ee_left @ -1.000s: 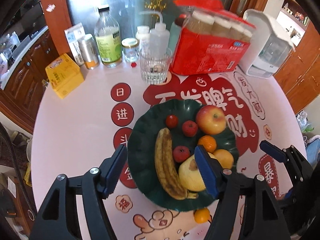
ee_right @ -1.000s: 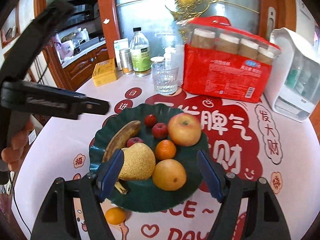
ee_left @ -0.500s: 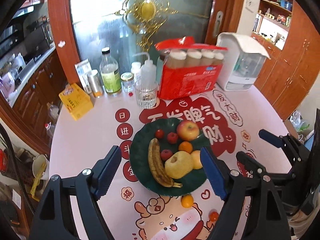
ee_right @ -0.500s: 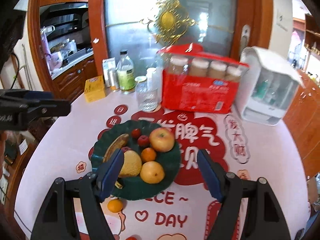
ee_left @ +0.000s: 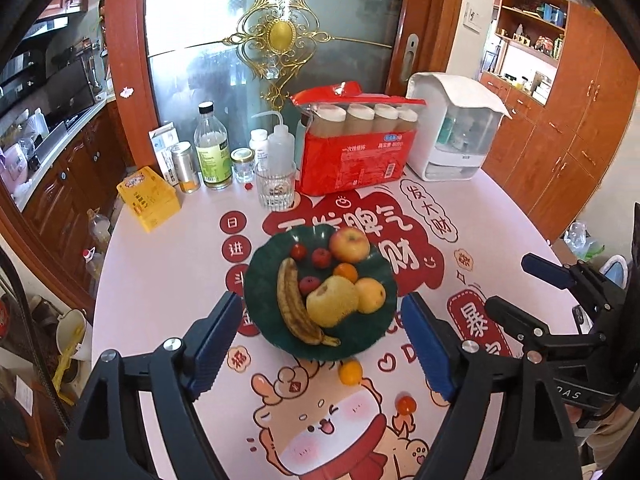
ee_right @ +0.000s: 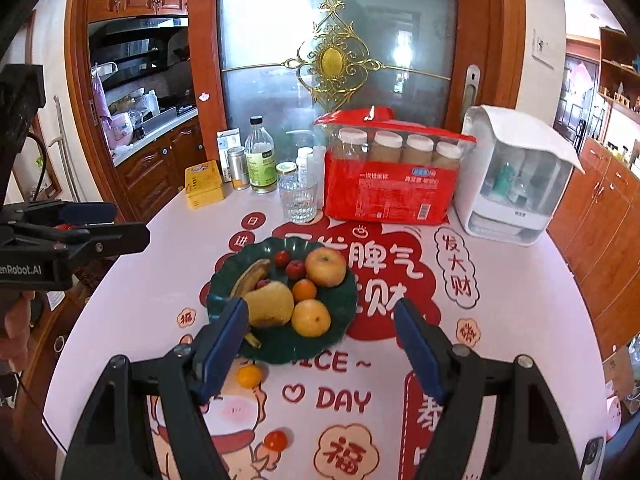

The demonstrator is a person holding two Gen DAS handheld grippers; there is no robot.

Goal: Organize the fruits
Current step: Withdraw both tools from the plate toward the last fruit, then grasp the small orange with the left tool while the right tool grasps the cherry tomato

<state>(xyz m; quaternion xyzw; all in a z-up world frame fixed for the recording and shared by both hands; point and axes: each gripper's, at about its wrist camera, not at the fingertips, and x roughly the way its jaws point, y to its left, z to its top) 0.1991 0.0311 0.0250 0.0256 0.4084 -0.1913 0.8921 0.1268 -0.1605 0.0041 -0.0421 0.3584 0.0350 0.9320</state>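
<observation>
Both tongs, left tongs [ee_left: 320,344] just opened wider and right tongs [ee_right: 320,340], hang open and empty above my green plate [ee_left: 256,304] of fruit; next I judge the stray tangerine [ee_left: 350,372] and small tomato [ee_left: 405,405] on the desk [ee_left: 168,280] need plating.

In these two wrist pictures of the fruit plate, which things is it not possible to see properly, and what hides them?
- Banana: in the right wrist view the pear and a pad of the right tongs cover its lower half.
- Small red fruit: right wrist view, mostly hidden behind the pear.
- Green plate: left wrist view, near rim partly behind the left tongs.
- Small label print on the red pack: too small to read.
</observation>
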